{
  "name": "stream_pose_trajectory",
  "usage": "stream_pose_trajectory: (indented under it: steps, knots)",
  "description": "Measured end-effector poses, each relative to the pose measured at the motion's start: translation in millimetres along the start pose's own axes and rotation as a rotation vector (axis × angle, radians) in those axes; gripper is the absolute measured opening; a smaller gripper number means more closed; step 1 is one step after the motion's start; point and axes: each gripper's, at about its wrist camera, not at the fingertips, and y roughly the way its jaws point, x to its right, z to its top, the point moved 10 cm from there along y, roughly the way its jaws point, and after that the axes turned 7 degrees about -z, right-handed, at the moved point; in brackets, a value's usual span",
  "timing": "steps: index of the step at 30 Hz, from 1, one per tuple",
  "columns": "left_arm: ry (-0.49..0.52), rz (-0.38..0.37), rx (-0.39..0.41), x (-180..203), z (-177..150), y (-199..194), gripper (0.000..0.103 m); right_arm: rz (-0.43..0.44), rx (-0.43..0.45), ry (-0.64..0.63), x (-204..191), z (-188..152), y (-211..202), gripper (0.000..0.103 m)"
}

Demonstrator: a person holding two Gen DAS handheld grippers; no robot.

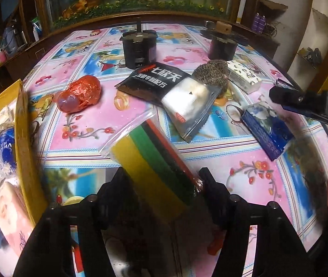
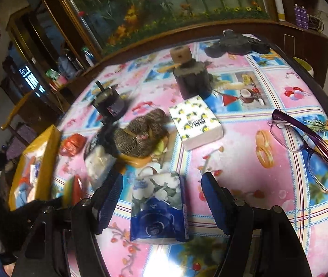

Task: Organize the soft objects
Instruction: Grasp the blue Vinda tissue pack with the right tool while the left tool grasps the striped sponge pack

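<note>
Sponge pack [image 1: 157, 159] | on tabletop [image 1: 244, 161], between left gripper [image 1: 161, 177] fingers, contact unclear | right gripper [image 2: 161, 198] open, straddling blue tissue pack [image 2: 159, 207] | risk: slick wrapper slips during carry to yellow box [image 1: 25, 157]

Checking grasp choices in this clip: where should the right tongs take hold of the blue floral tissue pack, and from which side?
Probably across its two long side edges, coming down from above and from the near end. The tissue pack lies flat on the table, its long axis running away from the camera, already between the open right tongs with nothing touching either side. Its soft body should squeeze a little, so grip mid-length.
</note>
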Motion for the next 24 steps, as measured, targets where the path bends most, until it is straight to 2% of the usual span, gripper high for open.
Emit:
stream_pose_trajectory:
  steps: [4,7,14,15,17,19,21,24]
  knots:
    - [0.012,-0.011,-0.004,2.2,0.3,1.6,0.068,0.010,0.011,-0.028,-8.2,-5.1,-2.4,0.074]
    - [0.014,-0.019,-0.005,3.1,0.4,2.0,0.070,0.003,-0.012,-0.080,-16.6,-15.3,0.5,0.074]
    - [-0.003,-0.001,-0.012,-0.1,0.4,3.4,0.079,-0.098,-0.076,-0.196,-22.4,-35.1,17.6,0.074]
    - [-0.007,0.000,-0.011,-0.8,0.5,3.0,0.079,-0.095,-0.080,-0.192,-21.7,-36.1,18.9,0.074]
    - [-0.030,0.015,-0.010,-5.0,0.2,1.7,0.079,-0.096,-0.070,-0.174,-16.7,-34.8,18.8,0.055]
    - [-0.056,0.020,-0.010,-9.0,1.1,1.7,0.081,-0.087,-0.066,-0.158,-13.8,-33.0,18.4,0.055]
    - [-0.077,0.026,-0.015,-11.6,2.4,3.8,0.086,-0.083,-0.063,-0.157,-14.4,-31.8,17.6,0.055]
    - [-0.064,0.059,-0.006,-12.8,3.9,6.3,0.086,-0.073,-0.058,-0.159,-16.8,-30.9,16.5,0.055]
